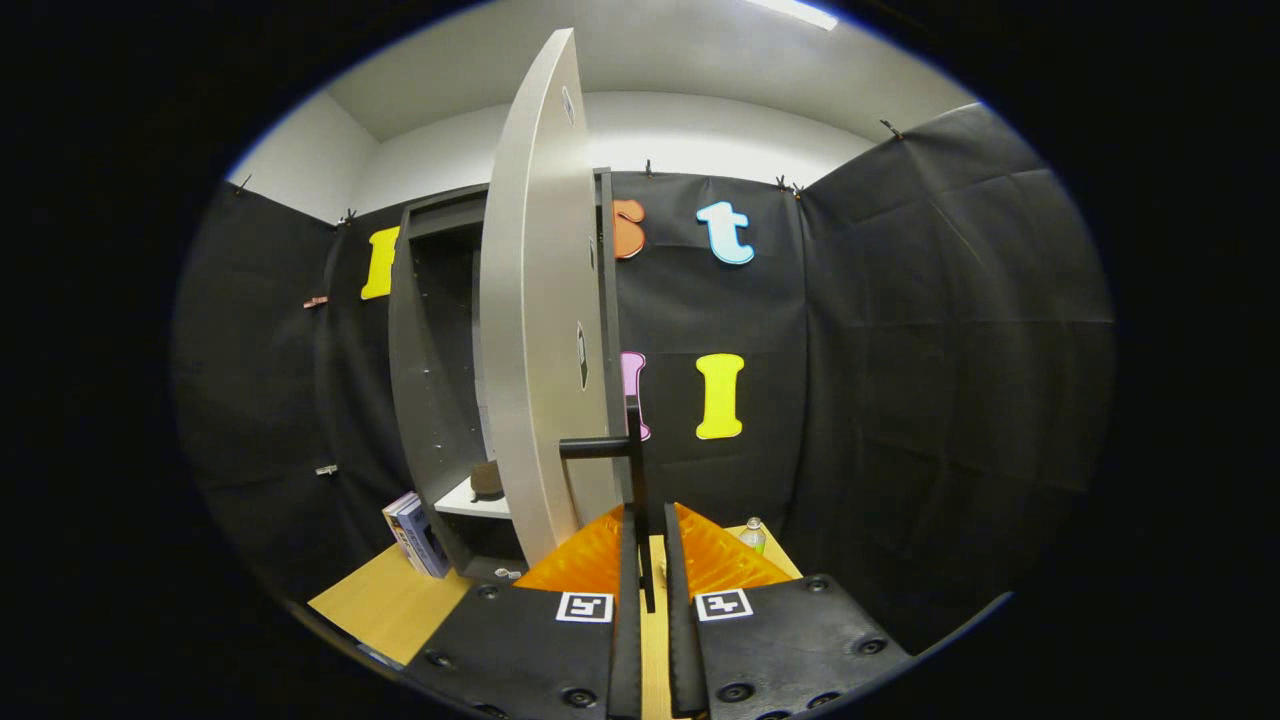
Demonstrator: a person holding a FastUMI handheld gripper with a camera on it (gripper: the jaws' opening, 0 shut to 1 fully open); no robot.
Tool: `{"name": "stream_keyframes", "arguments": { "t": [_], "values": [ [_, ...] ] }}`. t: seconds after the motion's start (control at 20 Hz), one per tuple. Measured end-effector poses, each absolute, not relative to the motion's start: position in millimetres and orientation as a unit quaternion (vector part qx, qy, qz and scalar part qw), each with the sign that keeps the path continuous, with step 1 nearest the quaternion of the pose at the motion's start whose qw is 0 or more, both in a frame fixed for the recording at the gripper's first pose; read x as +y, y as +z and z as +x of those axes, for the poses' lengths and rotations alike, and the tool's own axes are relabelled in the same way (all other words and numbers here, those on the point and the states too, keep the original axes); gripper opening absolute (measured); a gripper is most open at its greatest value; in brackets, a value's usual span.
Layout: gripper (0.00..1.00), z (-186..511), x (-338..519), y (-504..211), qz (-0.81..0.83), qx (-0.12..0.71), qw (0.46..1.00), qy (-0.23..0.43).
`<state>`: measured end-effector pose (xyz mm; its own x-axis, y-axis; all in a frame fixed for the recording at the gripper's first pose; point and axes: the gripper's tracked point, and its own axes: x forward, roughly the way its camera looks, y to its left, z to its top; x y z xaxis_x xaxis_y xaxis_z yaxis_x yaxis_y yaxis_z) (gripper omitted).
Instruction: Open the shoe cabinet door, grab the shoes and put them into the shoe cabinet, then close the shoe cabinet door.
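The dark shoe cabinet (430, 380) stands against the booth wall with its pale door (535, 330) swung wide open and seen nearly edge-on. A brown shoe (487, 480) rests on the white shelf (470, 503) inside. The door's dark bar handle (634, 450) runs down between my fingers (600, 560). My gripper (650, 512) is shut on this handle, with only a narrow slit left between the pads.
The cabinet stands on a light wooden table (385, 600). A stack of books (415, 535) leans beside the cabinet's left foot. A small clear bottle (753, 535) stands just beyond my right finger. Black cloth walls close in on all sides.
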<state>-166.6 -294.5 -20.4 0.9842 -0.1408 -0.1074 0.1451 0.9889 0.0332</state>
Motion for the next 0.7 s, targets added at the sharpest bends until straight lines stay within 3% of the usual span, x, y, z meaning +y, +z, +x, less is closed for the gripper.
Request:
{"name": "stream_keyframes", "arguments": {
  "t": [0.35, 0.7],
  "values": [
    [0.15, -197.5, -290.8, -4.9, 0.010, 0.020, 0.996, -0.083],
    [0.15, -207.9, -228.3, -6.7, -0.001, -0.006, 0.999, -0.045]
  ]
}}
